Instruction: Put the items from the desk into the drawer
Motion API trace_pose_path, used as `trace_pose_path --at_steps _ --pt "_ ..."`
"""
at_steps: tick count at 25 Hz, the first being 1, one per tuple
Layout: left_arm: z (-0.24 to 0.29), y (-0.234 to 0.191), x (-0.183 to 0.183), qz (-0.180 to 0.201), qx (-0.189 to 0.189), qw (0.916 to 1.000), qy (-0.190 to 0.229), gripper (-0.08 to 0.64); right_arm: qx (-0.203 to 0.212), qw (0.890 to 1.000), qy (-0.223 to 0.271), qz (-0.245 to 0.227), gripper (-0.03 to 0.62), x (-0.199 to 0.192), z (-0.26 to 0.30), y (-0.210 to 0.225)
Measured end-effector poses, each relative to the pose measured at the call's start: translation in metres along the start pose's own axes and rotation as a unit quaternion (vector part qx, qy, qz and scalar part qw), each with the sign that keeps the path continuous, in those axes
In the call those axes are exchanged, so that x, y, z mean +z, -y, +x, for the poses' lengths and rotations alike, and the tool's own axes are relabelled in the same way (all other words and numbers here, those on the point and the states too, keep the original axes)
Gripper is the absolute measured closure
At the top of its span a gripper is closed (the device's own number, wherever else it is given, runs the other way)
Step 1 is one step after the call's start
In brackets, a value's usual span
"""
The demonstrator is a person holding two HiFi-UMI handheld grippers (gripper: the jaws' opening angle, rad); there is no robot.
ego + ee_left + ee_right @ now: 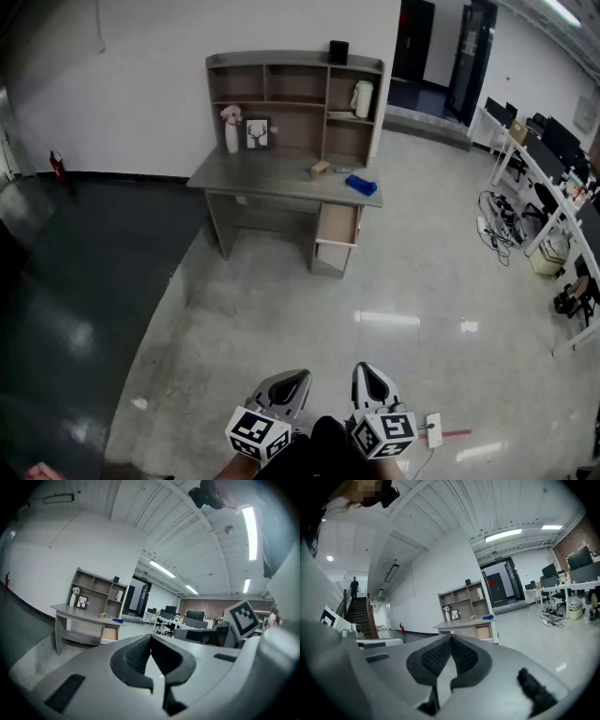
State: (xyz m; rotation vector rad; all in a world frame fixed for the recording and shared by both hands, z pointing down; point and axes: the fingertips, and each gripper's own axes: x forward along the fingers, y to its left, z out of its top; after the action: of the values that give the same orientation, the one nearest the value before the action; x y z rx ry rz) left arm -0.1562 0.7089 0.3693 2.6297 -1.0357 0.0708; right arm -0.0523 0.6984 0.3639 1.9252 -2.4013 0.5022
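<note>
Step in hand, as judged: the approach, with nothing picked yet. The desk surface (272, 173) stood well apart across the floor. It carried a small tan box (321, 170) and, to its right, a blue item (361, 185), with the drawer (337, 225) below the right end.

To do it well: close in squarely on the drawer side and part the jaws only once near the box.

Pose: left gripper (296, 377) and right gripper (369, 369) hung low, side by side near the body, tipped slightly down toward the desk. Both pairs of jaws were pressed together, empty.
</note>
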Motion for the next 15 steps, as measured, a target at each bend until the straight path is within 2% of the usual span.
trace_pose_path --at_steps 4,7,15 --pt "0.005 0.000 0.006 0.000 -0.009 1.0000 -0.001 0.549 0.017 1.000 -0.009 0.013 0.581 -0.006 0.004 0.005" --pt "0.007 0.004 0.007 0.000 -0.018 0.9998 -0.004 0.549 0.015 0.999 -0.007 0.030 0.581 -0.005 0.002 0.008" --pt "0.019 -0.012 0.007 0.006 -0.014 0.9999 -0.006 0.549 0.009 0.999 0.018 0.045 0.580 0.000 0.018 0.014"
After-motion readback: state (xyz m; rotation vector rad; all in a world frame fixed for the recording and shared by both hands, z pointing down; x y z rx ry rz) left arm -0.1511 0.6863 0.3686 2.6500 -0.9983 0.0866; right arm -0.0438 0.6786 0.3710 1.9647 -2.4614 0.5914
